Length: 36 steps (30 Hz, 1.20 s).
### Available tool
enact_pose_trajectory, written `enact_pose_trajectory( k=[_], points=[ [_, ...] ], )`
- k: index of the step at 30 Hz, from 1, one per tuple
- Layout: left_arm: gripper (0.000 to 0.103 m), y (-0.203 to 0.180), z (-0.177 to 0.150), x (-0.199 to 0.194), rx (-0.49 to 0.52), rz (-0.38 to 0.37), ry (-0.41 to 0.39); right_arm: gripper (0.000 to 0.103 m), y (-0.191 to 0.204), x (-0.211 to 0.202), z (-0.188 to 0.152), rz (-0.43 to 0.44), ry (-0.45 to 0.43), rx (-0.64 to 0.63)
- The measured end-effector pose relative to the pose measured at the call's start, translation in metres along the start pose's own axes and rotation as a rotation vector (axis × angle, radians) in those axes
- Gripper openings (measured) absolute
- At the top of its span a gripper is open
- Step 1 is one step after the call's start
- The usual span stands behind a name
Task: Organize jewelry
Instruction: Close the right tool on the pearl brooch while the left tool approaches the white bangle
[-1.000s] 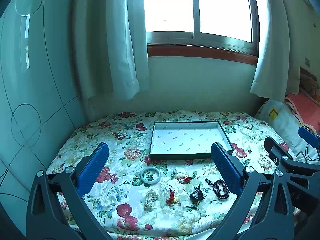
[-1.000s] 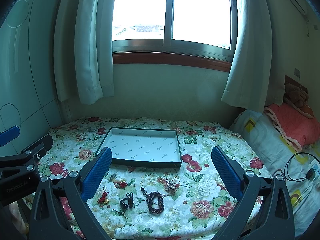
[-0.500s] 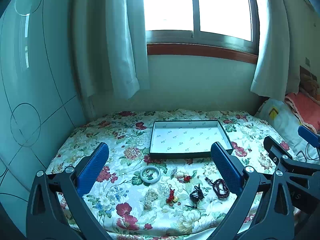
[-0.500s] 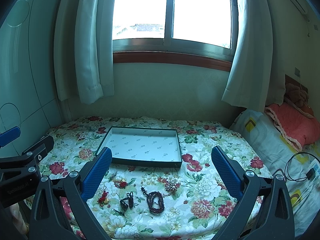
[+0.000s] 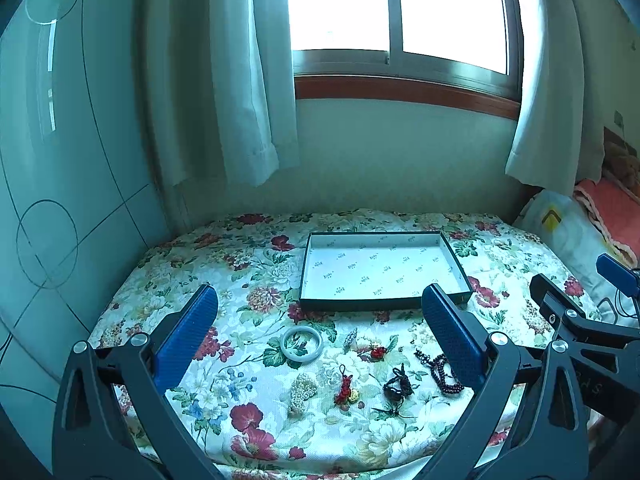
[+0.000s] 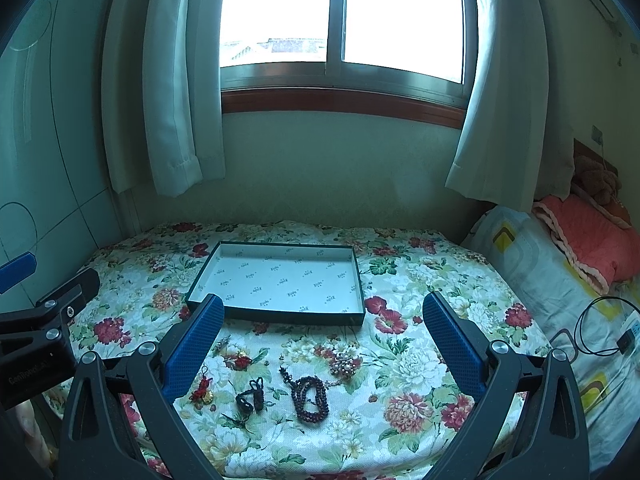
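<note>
Daylight enters through the wide metal-framed sliding window (image 6: pixel 340 32), whose panes are overexposed to white. The room has a green tint. Both fisheye views bend straight lines and darken at the corners.

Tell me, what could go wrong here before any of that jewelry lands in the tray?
The pieces lie close together on a soft floral bedspread, so fingers might pinch cloth. The dark bead string is loosely coiled and could dangle or snag the black cord beside it. The small cluster blends into the pattern and may be missed. Both grippers, left and right, are open above the bed; the tray is empty.
</note>
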State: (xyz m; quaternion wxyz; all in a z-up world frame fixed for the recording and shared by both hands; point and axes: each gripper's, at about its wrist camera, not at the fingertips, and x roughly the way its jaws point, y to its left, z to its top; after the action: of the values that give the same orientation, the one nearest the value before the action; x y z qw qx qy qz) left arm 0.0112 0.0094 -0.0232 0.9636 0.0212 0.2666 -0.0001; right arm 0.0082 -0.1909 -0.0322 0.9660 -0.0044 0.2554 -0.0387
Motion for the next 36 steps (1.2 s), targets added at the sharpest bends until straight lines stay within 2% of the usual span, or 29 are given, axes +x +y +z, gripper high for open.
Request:
enact_pose_trajectory(
  k=[5, 9, 12, 18, 22, 26, 29, 31, 36],
  points=[
    [0.101, 0.005, -0.008, 0.029, -0.014, 0.005, 0.058, 0.099, -0.012, 0.029, -0.013, 0.005, 0.062, 0.027],
    [0.101, 0.012, -0.023, 0.068, -0.04, -0.023, 0.161, 0.099, -0.025, 0.065, -0.031, 0.017, 0.133, 0.059],
    [0.101, 0.018, -0.04, 0.102, -0.059, -0.028, 0.243, 0.099, -0.035, 0.1, -0.05, 0.039, 0.213, 0.09],
    [0.101, 0.033, -0.071, 0.159, -0.08, -0.007, 0.345, 0.098, -0.045, 0.163, -0.091, 0.072, 0.37, 0.139],
    [0.101, 0.048, -0.085, 0.186, -0.124, 0.012, 0.411, 0.098, -0.053, 0.188, -0.102, 0.081, 0.411, 0.171],
    [0.101, 0.058, -0.09, 0.201, -0.142, 0.035, 0.437, 0.097, -0.055, 0.205, -0.104, 0.088, 0.432, 0.183],
    [0.101, 0.062, -0.091, 0.208, -0.149, 0.048, 0.446, 0.089, -0.054, 0.214, -0.104, 0.091, 0.441, 0.177],
    [0.101, 0.062, -0.092, 0.211, -0.148, 0.055, 0.45, 0.06, -0.054, 0.22, -0.104, 0.094, 0.454, 0.18],
    [0.101, 0.065, -0.093, 0.217, -0.154, 0.054, 0.454, 0.058, -0.053, 0.232, -0.107, 0.106, 0.479, 0.191]
  ],
)
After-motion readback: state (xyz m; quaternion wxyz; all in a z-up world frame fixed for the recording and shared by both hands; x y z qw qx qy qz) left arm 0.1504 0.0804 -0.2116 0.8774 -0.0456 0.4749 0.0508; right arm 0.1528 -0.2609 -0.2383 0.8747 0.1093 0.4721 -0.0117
